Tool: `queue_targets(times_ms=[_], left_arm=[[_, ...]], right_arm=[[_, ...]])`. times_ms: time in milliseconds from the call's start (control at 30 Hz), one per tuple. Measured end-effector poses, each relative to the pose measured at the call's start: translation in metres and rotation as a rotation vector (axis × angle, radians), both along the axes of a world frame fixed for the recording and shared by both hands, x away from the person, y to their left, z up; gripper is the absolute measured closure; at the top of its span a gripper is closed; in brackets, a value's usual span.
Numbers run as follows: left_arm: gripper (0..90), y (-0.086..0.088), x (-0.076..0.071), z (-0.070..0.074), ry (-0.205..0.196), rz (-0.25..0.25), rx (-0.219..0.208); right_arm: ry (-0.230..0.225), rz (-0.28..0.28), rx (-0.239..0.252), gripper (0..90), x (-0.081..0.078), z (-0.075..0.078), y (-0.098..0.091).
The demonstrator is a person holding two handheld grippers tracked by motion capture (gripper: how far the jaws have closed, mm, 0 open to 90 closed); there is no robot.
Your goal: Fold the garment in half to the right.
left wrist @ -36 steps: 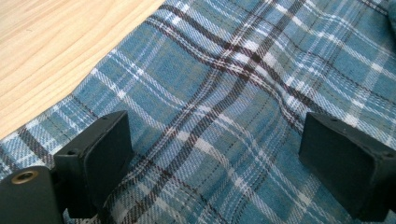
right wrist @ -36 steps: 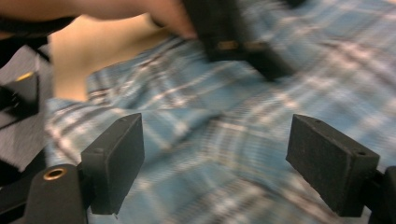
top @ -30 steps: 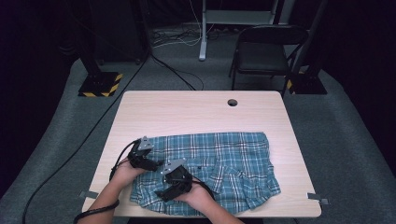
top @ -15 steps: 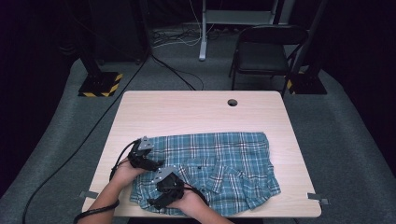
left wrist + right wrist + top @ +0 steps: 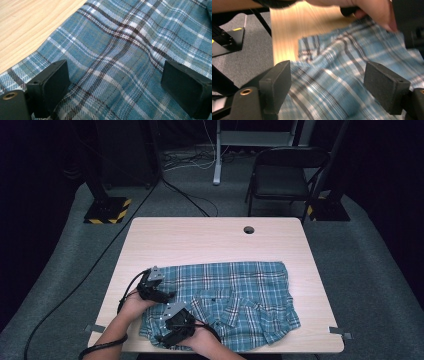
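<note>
A blue plaid shirt [image 5: 235, 290] lies folded on the near half of the wooden table [image 5: 210, 240]. My left gripper [image 5: 166, 295] rests at the shirt's left end. In the left gripper view it [image 5: 116, 72] stands open just above the plaid cloth [image 5: 125, 37], with bare table [image 5: 25, 25] at the upper left. My right gripper [image 5: 169, 327] is over the shirt's near left corner. In the right gripper view it [image 5: 328, 75] is open with rumpled cloth [image 5: 337, 82] between the jaws but not pinched. The other hand [image 5: 367, 10] shows at the top.
A black folding chair [image 5: 287, 175] stands beyond the table. A cable hole [image 5: 248, 229] sits near the table's far edge. A stand base with yellow-black stripes [image 5: 107, 210] is on the floor at the far left. Cables trail over the carpet.
My right gripper has slid left and toward the table's near edge, over the shirt's near left corner. The left gripper has stayed in place.
</note>
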State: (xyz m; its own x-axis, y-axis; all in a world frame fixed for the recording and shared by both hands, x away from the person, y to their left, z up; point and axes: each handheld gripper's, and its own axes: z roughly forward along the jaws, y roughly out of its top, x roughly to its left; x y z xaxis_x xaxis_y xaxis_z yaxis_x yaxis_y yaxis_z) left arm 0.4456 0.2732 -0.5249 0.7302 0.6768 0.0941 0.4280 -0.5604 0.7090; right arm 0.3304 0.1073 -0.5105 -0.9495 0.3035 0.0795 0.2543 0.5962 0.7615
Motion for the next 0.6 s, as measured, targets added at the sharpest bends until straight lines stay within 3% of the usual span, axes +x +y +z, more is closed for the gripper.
queue_targets(times_ms=[233, 267, 333, 500, 600], left_arm=[[7.7, 0.000, 0.000, 0.000, -0.001, 0.000, 0.001], [7.7, 0.000, 0.000, 0.000, -0.001, -0.001, 0.000], [7.8, 0.000, 0.000, 0.000, -0.001, -0.001, -0.001], [7.8, 0.000, 0.000, 0.000, 0.000, -0.001, 0.001], [7.8, 0.000, 0.000, 0.000, 0.000, -0.001, 0.000]], right_arm=[[-0.021, 0.011, -0.064, 24.1, -0.001, -0.008, 0.014], [-0.043, 0.012, -0.090, 24.3, -0.003, -0.014, 0.017], [-0.066, 0.016, -0.093, 24.2, -0.005, -0.016, 0.018], [-0.051, 0.003, -0.090, 23.5, -0.005, -0.014, 0.018], [-0.009, -0.012, -0.029, 23.6, -0.006, -0.010, 0.019]])
